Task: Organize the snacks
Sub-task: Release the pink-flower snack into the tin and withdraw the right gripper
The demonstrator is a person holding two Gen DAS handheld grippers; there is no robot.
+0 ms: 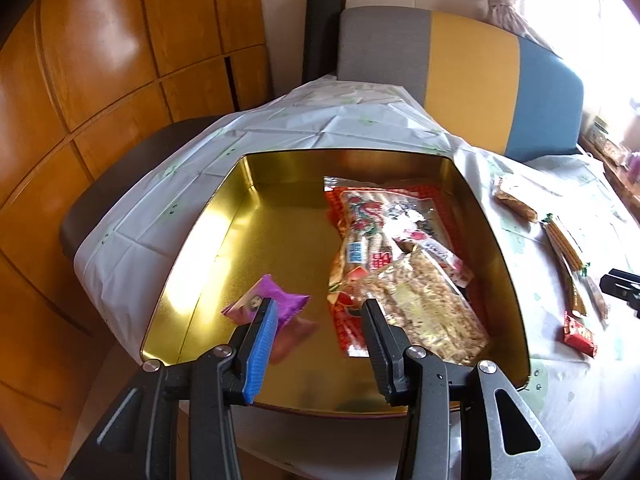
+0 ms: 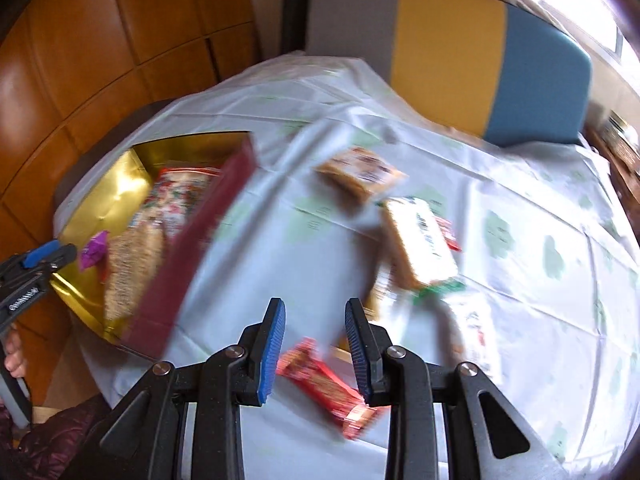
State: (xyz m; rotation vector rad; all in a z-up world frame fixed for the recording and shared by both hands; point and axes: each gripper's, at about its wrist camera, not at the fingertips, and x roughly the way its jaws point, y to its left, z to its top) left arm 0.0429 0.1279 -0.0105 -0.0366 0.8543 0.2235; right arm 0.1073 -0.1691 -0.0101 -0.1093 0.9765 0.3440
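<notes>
- Inside, the gold tin (image 1: 280, 216) held a purple packet (image 1: 280, 300) by its left wall, bags (image 1: 400, 248) along the right.
- Left gripper (image 1: 320, 312) gaped, empty.
- Right gripper (image 2: 316, 320) was unclenched above a blurred red wrapper (image 2: 328, 388).

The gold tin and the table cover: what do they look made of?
The tin looks like thin sheet metal with a glossy gold inside: it mirrors window light in bright patches, and its walls are thin with sharp bends. The cover is probably thin plastic sheeting, perhaps disposable: white with a pale green print, slightly shiny, with a crisp grid of fold creases. Fabric cannot be ruled out.
</notes>
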